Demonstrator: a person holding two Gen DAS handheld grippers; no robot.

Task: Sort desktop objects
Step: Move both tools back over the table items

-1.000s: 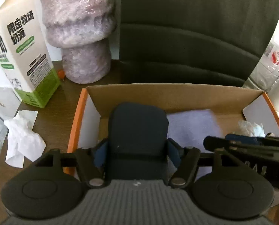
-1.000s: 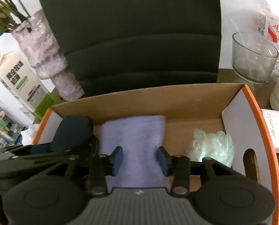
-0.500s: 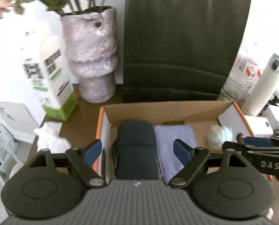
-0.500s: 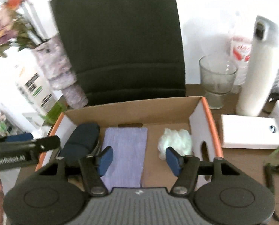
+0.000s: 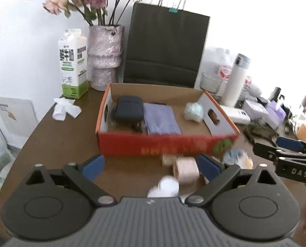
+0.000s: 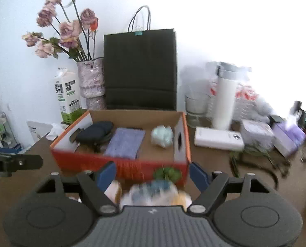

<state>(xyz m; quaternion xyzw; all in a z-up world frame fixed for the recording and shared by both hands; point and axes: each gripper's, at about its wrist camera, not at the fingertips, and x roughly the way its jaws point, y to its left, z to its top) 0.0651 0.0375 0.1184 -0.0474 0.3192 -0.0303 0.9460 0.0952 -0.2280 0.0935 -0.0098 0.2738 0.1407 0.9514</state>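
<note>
The box point(image 5: 167, 146) sits mid-tabletop point(image 5: 56, 144), and inside it, left to right, lie a dark pouch point(image 5: 128, 109), a folded lilac cloth point(image 5: 160, 118) touching the pouch's right side, and a pale crumpled wad point(image 5: 193, 111) near the right wall. Still unsorted, just on the near side of the box's red front, are a beige roll point(image 5: 186, 169), a white wad point(image 5: 166, 186) and a blurred cluster with a green piece point(image 6: 166, 173) and a bluish wrapped thing point(image 6: 153, 187); blur keeps me from naming these surely. They look light and soft, so they should crush or slide easily rather than break. The roll seems the firmest, best pinched across its round sides; the wads can be taken anywhere through the bulk. The left tool point(image 5: 151, 164) stands wide, its jaws having just been opening, with the roll and white wad in the gap between them but untouched by the blue pads. The right tool point(image 6: 153, 175) is also spread, a little less far, jaws likewise just opening, and the blurred cluster lies between them ungripped. Neither holds anything.
</note>
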